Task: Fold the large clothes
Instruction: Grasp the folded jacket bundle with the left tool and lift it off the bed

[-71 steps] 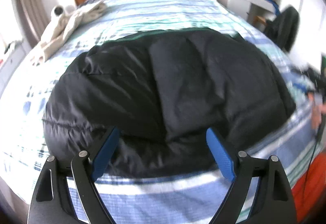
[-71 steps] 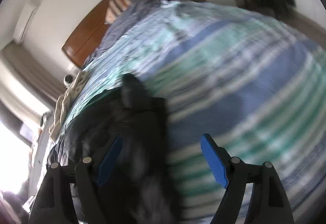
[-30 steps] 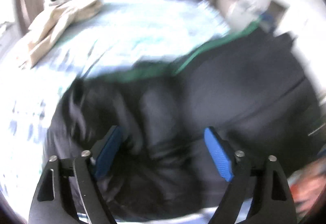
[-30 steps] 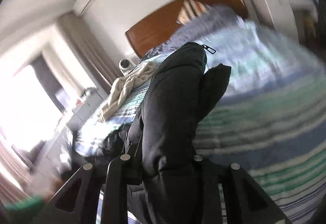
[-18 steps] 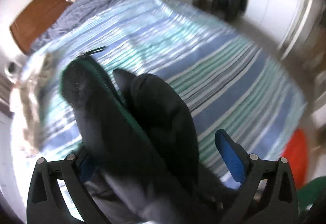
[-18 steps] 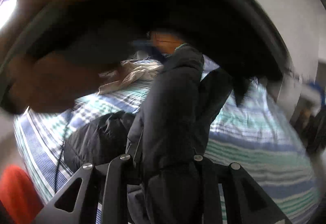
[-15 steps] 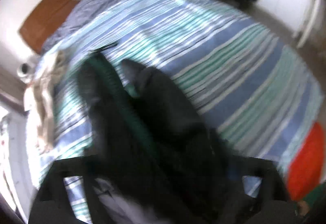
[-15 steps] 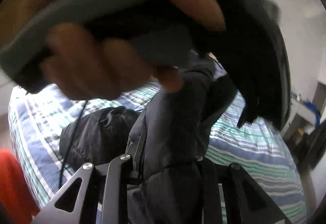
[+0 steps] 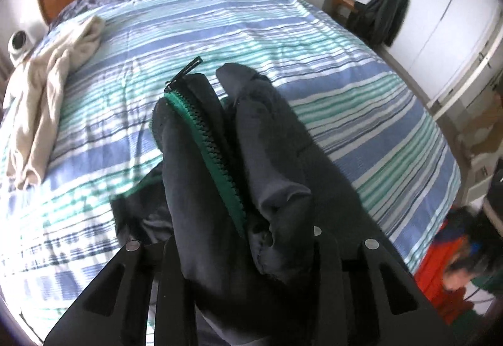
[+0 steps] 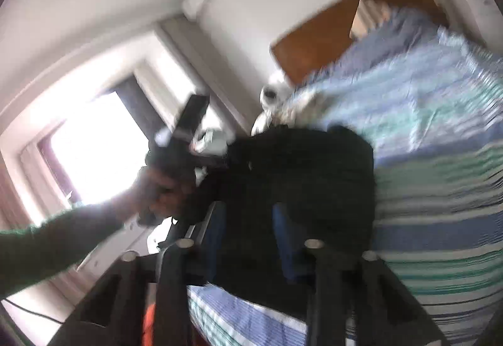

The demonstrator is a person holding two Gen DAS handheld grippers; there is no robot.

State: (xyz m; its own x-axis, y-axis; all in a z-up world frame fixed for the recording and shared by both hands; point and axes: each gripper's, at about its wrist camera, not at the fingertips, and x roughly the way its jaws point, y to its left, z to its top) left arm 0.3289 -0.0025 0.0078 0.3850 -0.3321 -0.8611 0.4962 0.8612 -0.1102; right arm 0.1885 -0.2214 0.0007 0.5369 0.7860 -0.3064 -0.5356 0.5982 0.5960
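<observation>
Both claws pinching the black jacket mid-frame above the striped bed, left claw on the zipper edge, right claw on bulk: slick puffy fabric likely to slip, dumping the fold.

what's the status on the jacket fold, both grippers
Left gripper shut on black jacket, zipper edge bunched, lifted off striped bed. Right gripper shut on the same jacket, view blurred. Beige garment lies at the bed's far side, apart.
</observation>
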